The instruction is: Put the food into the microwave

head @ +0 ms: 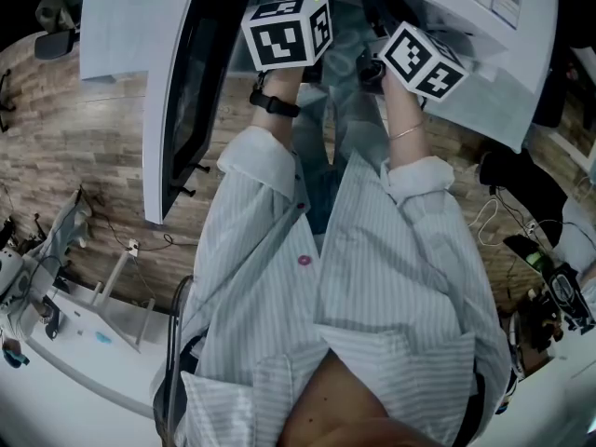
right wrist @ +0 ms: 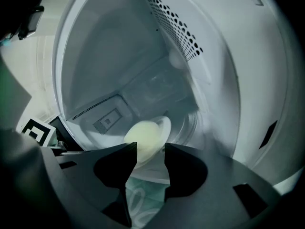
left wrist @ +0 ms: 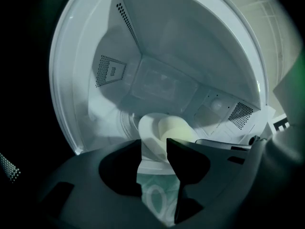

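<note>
A pale yellow round food [left wrist: 177, 130] lies on a white plate [left wrist: 150, 128] inside the white microwave cavity [left wrist: 157, 46]. The plate is on the glass turntable [right wrist: 193, 123]. My left gripper [left wrist: 154, 148] is open, its dark jaws standing on either side of the plate's near rim without pressing it. My right gripper [right wrist: 150, 149] is open too, and between its jaws show the food [right wrist: 143, 137] and the plate [right wrist: 167, 124]. A green surface with white loops [left wrist: 157, 197] shows under the jaws; what it is I cannot tell. In the head view both marker cubes [head: 289, 31] [head: 421, 59] are at the microwave's mouth and the fingertips are hidden.
The microwave door [head: 182, 101] hangs open at the left of the arms. The microwave's white body [head: 484, 73] is at the right. Perforated vents [right wrist: 176, 27] line the cavity walls. Below are a wood-look floor [head: 84, 147], a white desk [head: 84, 338] and cables [head: 531, 250].
</note>
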{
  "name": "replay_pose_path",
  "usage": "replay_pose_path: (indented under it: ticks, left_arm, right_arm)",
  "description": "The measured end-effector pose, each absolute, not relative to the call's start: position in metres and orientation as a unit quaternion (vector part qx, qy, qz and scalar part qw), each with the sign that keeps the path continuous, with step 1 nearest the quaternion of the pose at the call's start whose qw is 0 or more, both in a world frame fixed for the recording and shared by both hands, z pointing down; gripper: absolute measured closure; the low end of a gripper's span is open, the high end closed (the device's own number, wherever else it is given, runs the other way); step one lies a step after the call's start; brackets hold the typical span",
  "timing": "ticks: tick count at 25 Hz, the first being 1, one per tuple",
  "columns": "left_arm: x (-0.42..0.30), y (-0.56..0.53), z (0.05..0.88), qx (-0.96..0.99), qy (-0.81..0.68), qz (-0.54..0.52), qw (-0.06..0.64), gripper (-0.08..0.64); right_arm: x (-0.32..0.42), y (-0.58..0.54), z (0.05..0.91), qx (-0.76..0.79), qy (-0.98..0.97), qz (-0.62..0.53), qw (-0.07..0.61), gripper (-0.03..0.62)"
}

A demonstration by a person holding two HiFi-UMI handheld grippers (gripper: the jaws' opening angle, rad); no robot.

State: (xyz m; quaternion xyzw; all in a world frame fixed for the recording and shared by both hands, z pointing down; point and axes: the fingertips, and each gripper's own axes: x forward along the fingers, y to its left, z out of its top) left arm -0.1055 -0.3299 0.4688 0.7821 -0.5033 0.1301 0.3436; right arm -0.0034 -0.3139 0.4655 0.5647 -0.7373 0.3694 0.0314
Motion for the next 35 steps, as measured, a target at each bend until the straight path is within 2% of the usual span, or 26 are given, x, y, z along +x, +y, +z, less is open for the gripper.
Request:
replay_pose_path:
  ticks: [4,10,14,22,28,35]
  left_arm:
    - [-0.109,-0.331,0.468,0.782,-0.509,0.139,0.333,0.394]
    - [-0.089,-0.321,0.455,0.786,-0.507,0.132,0.327,0.394]
    - [-0.110,-0.320,0.457,0.788,-0.507,0.126,0.326,0.394]
    - [-0.102,-0.315,0.432,0.801,-0.495,0.102,0.320,0.396]
    - [-0.100,-0.302,0.427,0.820,-0.463,0.086,0.326,0.396]
    - [-0.094,-0.288,0.393,0.836,-0.456,0.073,0.297,0.454]
  right_arm:
    - [-0.004,-0.315,0.462,0.564,-0.741,0.363,0.034,0.413]
    - [0.014,-0.303,0.453,0.574,-0.749,0.321,0.079,0.399]
    - [-0.007,-0.301,0.454,0.580,-0.751,0.299,0.100,0.394]
    - [-0.008,-0.298,0.437,0.561,-0.758,0.329,0.057,0.394]
    - [-0.025,-0.290,0.429,0.544,-0.772,0.325,0.052,0.396]
    - [-0.038,-0.278,0.396,0.509,-0.805,0.300,0.042,0.428]
